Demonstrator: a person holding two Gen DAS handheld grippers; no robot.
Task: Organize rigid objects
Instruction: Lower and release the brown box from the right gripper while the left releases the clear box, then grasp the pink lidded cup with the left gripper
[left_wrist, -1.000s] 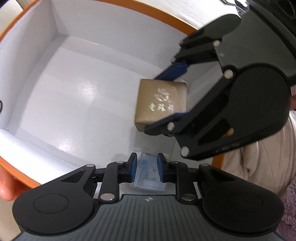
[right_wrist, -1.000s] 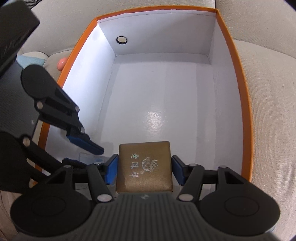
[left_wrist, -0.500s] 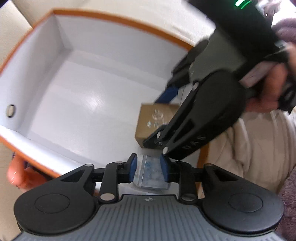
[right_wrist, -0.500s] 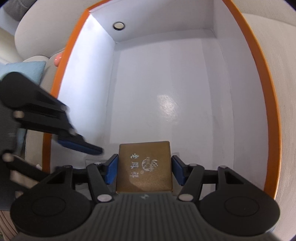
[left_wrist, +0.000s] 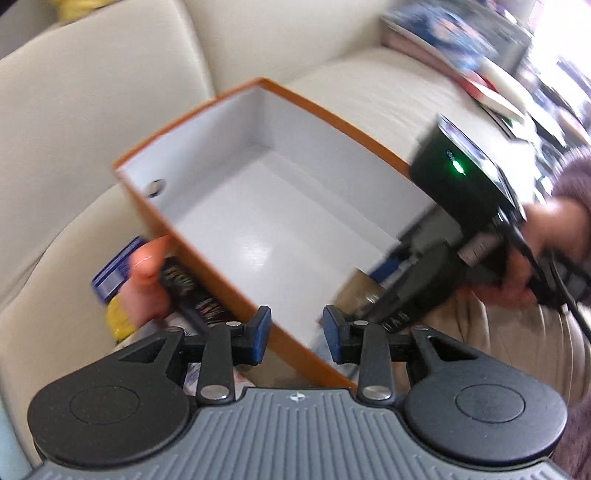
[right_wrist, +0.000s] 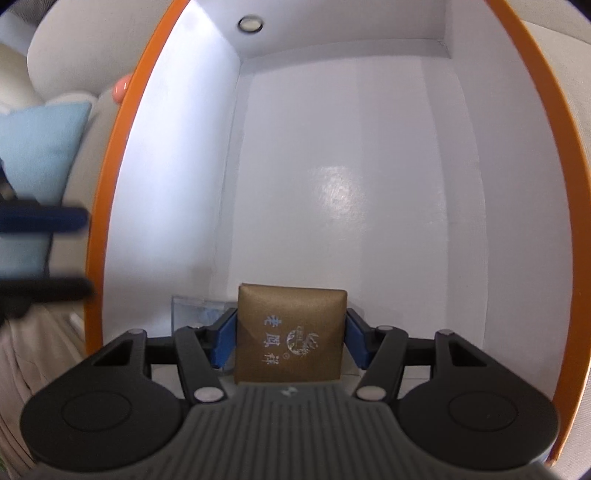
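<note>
Inside the box: the orange storage box (right_wrist: 569, 229) with white walls sits on a pale sofa (left_wrist: 92, 92); its floor is mostly bare.
Left gripper: the left gripper (left_wrist: 297, 332) has let go of the clear plastic case (right_wrist: 192, 310) it was clamping a second ago and has drawn back above the box's near rim; its jaws are opening, with nothing between them.
Clear case: now on the box floor in the near left corner, just beside the brown box.
Right gripper: the right gripper (right_wrist: 290, 338) keeps its blue pads closed on both sides of the gold-brown gift box (right_wrist: 291, 332), width unchanged, and has come lower into the box.
Gift box: held low over the near end of the floor; contact with the floor cannot be told.
Meaning: one item appears delivered, the second is close to placement.
Outside the box: a pile of loose items (left_wrist: 147, 280) lies beside the left wall, apparently not yet sorted.
Risk: releasing too near the clear case could nudge it.
</note>
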